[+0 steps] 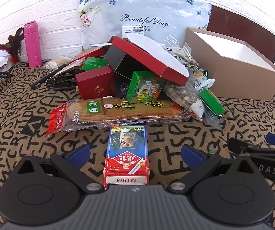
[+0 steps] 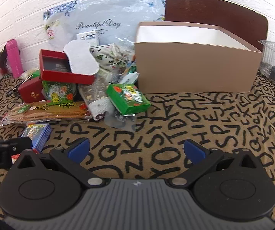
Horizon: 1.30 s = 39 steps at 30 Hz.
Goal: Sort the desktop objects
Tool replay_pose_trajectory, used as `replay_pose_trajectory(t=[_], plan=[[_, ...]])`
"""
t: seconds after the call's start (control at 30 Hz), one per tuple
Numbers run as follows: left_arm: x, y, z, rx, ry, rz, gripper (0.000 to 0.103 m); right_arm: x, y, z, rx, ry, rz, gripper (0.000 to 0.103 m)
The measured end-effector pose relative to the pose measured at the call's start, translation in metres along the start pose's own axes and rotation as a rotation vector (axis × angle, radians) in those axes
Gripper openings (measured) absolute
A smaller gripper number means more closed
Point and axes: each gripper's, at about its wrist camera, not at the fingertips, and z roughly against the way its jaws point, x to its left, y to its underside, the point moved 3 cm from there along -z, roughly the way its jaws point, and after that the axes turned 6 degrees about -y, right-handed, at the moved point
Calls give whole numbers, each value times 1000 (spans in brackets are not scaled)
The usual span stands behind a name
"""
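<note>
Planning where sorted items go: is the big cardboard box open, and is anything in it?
Open: the cardboard box has no lid on it. The white inside that shows looks bare; its floor is hidden, so cannot tell.

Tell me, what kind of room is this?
Probably a table at home: a letter-patterned tablecloth, a white brick wall, and household clutter like a pink bottle, a playing-card box and an empty cardboard box.

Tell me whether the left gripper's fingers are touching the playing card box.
Apart. In the left wrist view, patterned cloth shows on both sides between the open left gripper pads and the playing card box.
</note>
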Motion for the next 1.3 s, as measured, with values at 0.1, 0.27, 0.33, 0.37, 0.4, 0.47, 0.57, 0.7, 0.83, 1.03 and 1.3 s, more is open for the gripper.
replay_pose_trajectory(t=[0.1,0.27,0.33,0.37,0.4,0.47,0.57,0.7,0.83,1.03,1.3], plan=[[2,0,0,-1,6,6,103,4,1,-1,6,-5,16,101],[2,1,-1,-1,7,5,103,7,1,-2,11,-1,21,101],[1,1,-1,0,6,4,103,7,1,-2,11,-1,22,101],[2,1,-2,2,5,5,103,6,1,-2,11,-1,22,101],[2,1,-2,3,5,6,103,7,0,-3,13,-1,23,101],[3,0,-4,5,4,8,103,7,-1,-5,18,-2,25,101],[11,2,-8,8,7,8,103,9,-1,-8,16,-14,39,101],[25,6,-16,24,31,29,102,19,-1,-9,-3,-78,88,101],[35,9,-26,50,59,48,95,36,2,-18,28,-159,135,101],[49,6,-35,81,134,84,83,78,14,-24,87,-341,271,101],[49,9,-54,137,190,95,76,117,22,-34,107,-479,365,101]])
